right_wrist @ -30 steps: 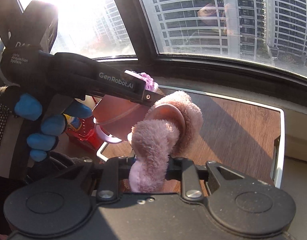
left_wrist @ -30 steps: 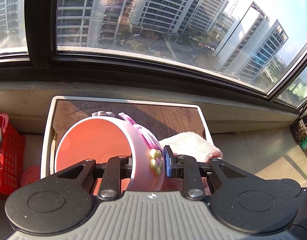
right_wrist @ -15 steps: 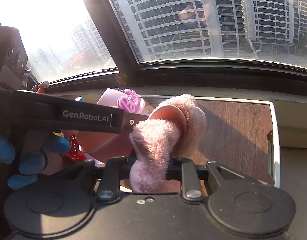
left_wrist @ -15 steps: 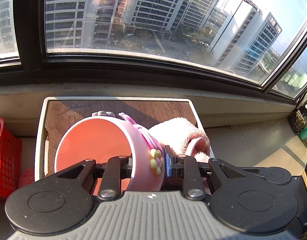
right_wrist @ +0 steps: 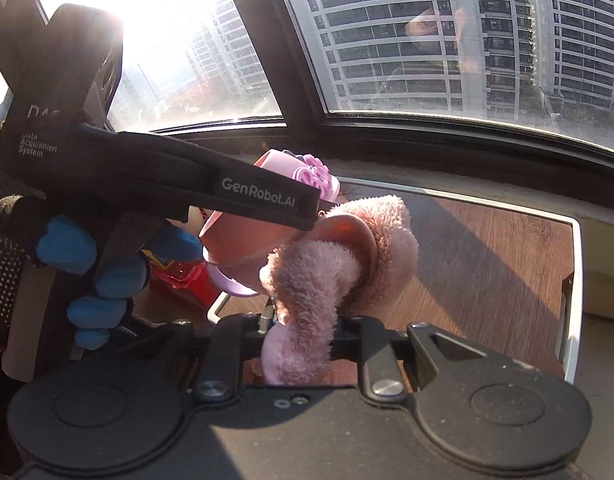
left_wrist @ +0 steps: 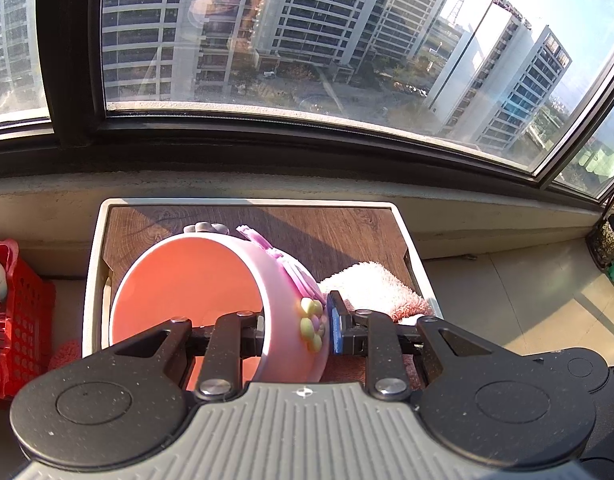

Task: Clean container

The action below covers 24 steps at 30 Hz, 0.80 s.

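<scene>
A pink plastic container with flower and bow decorations is tilted on its side above a wood-topped table. My left gripper is shut on its wall, one finger inside and one outside. In the right wrist view the pink container hangs under the left gripper's black arm. My right gripper is shut on a fluffy pink cloth, bunched up and held just right of the container's outside. That pink cloth shows beside the container in the left wrist view.
A red plastic basket with a white bottle stands left of the table. The table has a white raised rim. A concrete sill and large window lie behind. A gloved hand holds the left gripper. Tiled floor lies to the right.
The cloth in my right gripper has shifted a little along the container's outer side. The container stays tilted in my left gripper, and both views have swung slightly.
</scene>
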{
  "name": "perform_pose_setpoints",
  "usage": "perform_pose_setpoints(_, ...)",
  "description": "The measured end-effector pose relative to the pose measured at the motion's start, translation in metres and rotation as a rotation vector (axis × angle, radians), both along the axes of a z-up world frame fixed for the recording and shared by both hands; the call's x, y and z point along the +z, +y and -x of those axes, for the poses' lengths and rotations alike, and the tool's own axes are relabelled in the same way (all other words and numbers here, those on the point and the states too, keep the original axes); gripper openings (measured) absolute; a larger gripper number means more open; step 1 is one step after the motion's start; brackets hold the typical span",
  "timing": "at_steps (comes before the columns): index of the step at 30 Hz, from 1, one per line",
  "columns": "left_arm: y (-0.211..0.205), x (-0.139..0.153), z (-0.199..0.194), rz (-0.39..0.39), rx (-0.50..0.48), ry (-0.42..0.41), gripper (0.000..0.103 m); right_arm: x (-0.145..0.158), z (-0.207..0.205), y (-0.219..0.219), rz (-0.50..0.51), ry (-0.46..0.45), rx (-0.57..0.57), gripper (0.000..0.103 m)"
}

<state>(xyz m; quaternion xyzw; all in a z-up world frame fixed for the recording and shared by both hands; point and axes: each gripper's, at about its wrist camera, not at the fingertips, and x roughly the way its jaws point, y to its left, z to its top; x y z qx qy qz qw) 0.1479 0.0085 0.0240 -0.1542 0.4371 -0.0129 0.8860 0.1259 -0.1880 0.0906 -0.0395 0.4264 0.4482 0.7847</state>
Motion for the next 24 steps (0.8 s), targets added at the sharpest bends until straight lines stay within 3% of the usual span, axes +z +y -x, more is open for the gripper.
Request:
perform_pose_setpoints(8,-0.01,0.004,0.004,0.0,-0.034,-0.016,0.024,-0.003,-0.018,-0.011,0.045,-0.024,-0.168,0.018)
perform_pose_setpoints(24,-0.007,0.004,0.004,-0.011,-0.007,-0.01,0.024,0.002,0.006,0.004,-0.006,-0.03,-0.003,0.019)
